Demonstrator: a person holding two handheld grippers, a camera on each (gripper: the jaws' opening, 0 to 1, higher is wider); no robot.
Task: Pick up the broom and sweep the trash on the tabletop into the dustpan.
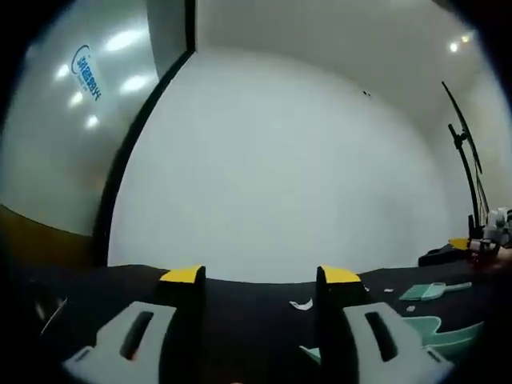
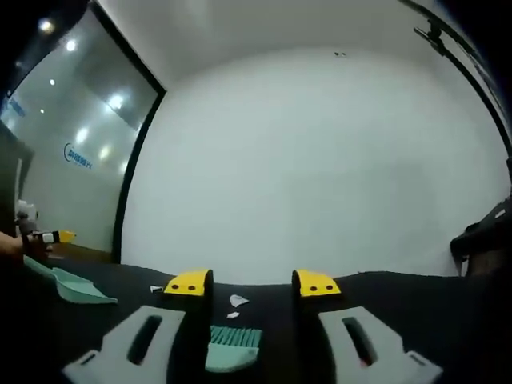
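A broad, plain white wall (image 1: 288, 176) stands at the far side of a dark tabletop (image 1: 256, 300) and takes up most of both views. To its left a black vertical frame (image 1: 128, 160) divides it from a glass partition (image 1: 56, 120), which carries a small blue logo (image 1: 86, 74) and mirrors several bright ceiling lights. Below the glass in the left gripper view runs a brownish band (image 1: 40, 232). The ceiling (image 1: 336, 40) above is pale, with a small lit spot (image 1: 458, 44) toward the right. At the far right a thin black stand (image 1: 468, 160) rises against the wall. In the right gripper view the same wall (image 2: 320, 160), frame (image 2: 132, 168) and glass (image 2: 72, 144) appear.
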